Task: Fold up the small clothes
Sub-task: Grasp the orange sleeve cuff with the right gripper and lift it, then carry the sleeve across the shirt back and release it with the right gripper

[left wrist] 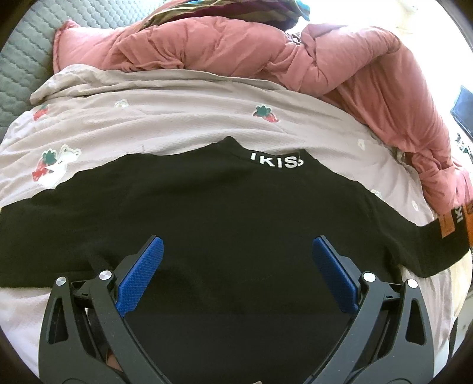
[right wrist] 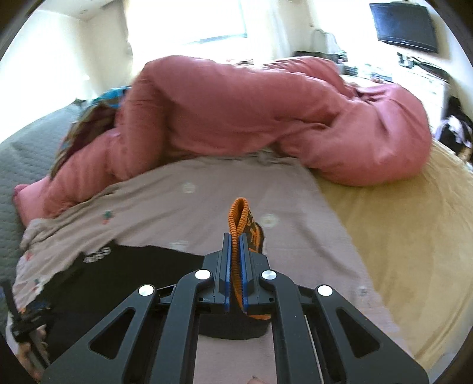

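A black top [left wrist: 224, 203] with white lettering on its collar lies spread flat on a beige sheet with a strawberry print [left wrist: 165, 118]. My left gripper [left wrist: 236, 245] hovers over the top's lower middle, its blue pads wide apart with nothing between them. The top's right sleeve ends in an orange ribbed cuff [left wrist: 446, 227]. My right gripper [right wrist: 235, 245] is shut on that orange cuff [right wrist: 239, 218], which sticks up in a loop past the fingertips, lifted off the sheet [right wrist: 177, 212]. The black top [right wrist: 118, 274] lies at the lower left of that view.
A bunched pink quilt [left wrist: 266, 59] lies across the bed behind the top, also the pink quilt [right wrist: 251, 118] in the right wrist view. A grey quilted cover [left wrist: 26, 59] is at the left, a yellow blanket [right wrist: 399, 230] at the right. A dark screen [right wrist: 405, 26] hangs on the wall.
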### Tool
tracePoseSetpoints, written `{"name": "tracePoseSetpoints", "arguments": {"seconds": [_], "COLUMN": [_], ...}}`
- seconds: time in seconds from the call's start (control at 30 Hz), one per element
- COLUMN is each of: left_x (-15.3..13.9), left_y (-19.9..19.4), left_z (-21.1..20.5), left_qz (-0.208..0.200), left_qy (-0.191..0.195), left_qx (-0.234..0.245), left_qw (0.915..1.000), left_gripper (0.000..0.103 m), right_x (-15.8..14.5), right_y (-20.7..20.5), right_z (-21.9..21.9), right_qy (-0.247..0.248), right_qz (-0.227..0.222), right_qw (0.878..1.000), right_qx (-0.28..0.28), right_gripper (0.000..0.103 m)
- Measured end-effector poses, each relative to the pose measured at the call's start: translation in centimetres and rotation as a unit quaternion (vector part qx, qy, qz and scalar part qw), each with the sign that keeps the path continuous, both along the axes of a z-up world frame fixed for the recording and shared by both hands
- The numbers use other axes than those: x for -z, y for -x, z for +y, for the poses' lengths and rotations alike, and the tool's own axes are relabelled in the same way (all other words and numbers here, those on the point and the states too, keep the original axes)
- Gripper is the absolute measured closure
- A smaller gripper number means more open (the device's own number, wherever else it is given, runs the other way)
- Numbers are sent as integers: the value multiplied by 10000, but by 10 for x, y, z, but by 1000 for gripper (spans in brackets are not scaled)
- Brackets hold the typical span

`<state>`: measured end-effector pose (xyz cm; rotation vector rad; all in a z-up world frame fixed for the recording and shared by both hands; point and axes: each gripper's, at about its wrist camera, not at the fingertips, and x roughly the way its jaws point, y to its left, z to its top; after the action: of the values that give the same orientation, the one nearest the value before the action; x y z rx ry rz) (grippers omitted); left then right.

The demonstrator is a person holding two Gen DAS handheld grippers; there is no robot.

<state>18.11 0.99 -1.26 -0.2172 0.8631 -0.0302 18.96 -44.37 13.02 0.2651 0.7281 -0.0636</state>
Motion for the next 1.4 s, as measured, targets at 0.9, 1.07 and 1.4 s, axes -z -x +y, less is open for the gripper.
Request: {"name": "tracePoseSetpoints", "arguments": {"seconds": [0.9,1.07,1.4], "left_x": [9,12,20], "left_y": [22,24,24], "left_z": [35,36,30], "left_qz": [-43,-61,-25], "left_qy": [526,673,841], "left_qx": [-86,-53,169], "left_qw": [9986,9977,9963], "left_gripper": [8,8,9], "right_x": [19,25,36], "right_y": [-54,-60,-68], "right_z": [241,267,295], "right_qy": [-282,-361,-703], "right_qz": [392,462,560], "right_qw": [9724,9668,9552], "right_qx": [-2281,-2486,-2819], "right_gripper": [99,99,93]}}
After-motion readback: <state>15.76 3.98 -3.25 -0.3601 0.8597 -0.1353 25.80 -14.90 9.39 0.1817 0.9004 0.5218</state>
